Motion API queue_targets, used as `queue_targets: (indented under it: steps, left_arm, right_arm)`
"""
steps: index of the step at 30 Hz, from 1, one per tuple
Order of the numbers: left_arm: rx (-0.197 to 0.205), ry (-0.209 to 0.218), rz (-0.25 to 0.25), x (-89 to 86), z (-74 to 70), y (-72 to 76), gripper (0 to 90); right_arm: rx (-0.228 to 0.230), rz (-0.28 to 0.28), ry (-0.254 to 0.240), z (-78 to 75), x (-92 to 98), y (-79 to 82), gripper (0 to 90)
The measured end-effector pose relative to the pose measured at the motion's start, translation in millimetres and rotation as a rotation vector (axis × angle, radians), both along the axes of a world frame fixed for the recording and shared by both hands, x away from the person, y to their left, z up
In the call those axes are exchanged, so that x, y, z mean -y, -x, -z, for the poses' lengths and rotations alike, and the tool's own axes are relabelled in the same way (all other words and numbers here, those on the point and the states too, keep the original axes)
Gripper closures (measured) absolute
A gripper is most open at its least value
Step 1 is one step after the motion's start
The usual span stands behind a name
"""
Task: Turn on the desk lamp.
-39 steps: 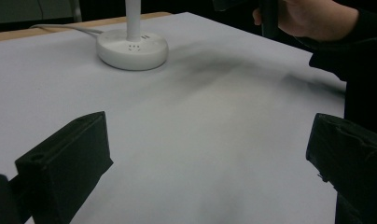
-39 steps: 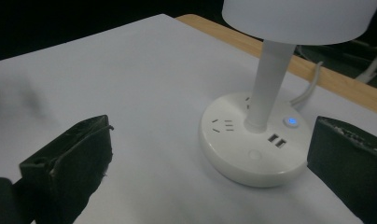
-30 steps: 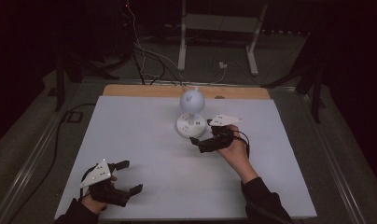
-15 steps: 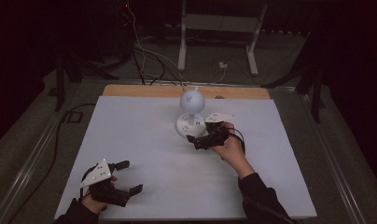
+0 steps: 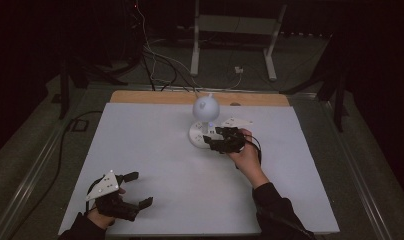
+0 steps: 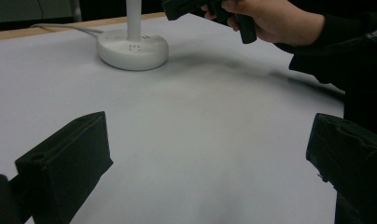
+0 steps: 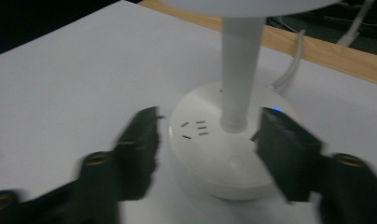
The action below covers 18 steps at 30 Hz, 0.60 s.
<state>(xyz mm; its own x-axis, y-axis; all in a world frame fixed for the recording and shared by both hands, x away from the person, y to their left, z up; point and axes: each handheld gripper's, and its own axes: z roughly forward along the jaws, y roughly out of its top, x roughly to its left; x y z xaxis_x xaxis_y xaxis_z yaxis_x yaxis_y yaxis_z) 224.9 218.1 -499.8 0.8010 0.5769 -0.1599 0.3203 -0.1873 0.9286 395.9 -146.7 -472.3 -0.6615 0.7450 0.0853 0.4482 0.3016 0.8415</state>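
Right gripper (image 5: 213, 138) jaws spread wide, holding nothing; the white desk lamp (image 5: 204, 121) sits straight ahead of it, round base (image 7: 226, 148) partly between the jaw tips, stem (image 7: 239, 70) rising just beyond them, contact can't tell. Left gripper (image 5: 135, 189) also open and empty, resting near the front-left of the white table (image 5: 155, 150). The lamp is well apart from it, far ahead and off to its right.

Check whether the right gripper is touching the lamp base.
Cannot tell: in the right gripper view, the open right gripper straddles the lamp base, but blur hides any gap.
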Motion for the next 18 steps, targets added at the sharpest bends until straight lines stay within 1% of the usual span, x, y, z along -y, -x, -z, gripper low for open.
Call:
queue_targets:
  steps: [2,5,6,7,8,9,10,12,13,14,17,18]
  left_arm:
    - [0.002,-0.006,0.001,0.1,0.0,0.0,0.3]
    - [0.000,-0.002,-0.001,0.0,0.1,-0.2,0.3]
    - [-0.001,-0.003,-0.001,0.1,0.2,-0.1,0.4]
    - [0.000,-0.004,-0.001,0.2,0.2,0.0,0.4]
    - [0.000,-0.005,0.000,0.2,0.2,0.1,0.4]
    - [0.002,-0.004,0.001,0.1,0.0,0.0,0.4]
    - [0.000,-0.002,0.000,0.1,0.1,-0.2,0.3]
    - [-0.001,-0.003,-0.002,0.1,0.4,-0.2,0.3]
    - [0.000,-0.005,-0.001,0.1,0.3,0.0,0.4]
    - [0.001,-0.005,0.000,0.1,0.1,0.1,0.4]
    - [-0.001,-0.002,-0.002,0.2,0.4,-0.3,0.4]
    - [-0.001,-0.004,-0.001,0.2,0.4,-0.2,0.4]
  right_arm:
    - [0.009,0.007,0.013,0.9,1.2,-1.6,53.2]
    - [0.021,0.011,0.042,2.9,2.2,-4.7,59.9]
    - [0.017,0.014,0.046,3.7,2.7,-5.6,61.8]
    - [0.016,0.012,0.057,5.5,3.2,-7.4,69.4]
    - [0.016,0.012,0.057,5.5,3.2,-7.4,69.4]
    - [0.015,0.014,0.072,6.3,2.8,-8.0,72.6]
    - [0.013,0.009,0.082,7.2,2.8,-8.9,77.5]
    - [0.005,0.020,0.106,9.0,2.2,-10.6,85.1]
    - [0.000,0.023,0.108,9.7,2.1,-11.1,88.5]
    - [-0.003,0.024,0.115,10.3,1.7,-11.7,90.0]
    - [0.003,0.030,0.143,12.7,-1.1,-12.7,90.0]
    - [0.003,0.030,0.143,12.7,-1.1,-12.7,90.0]
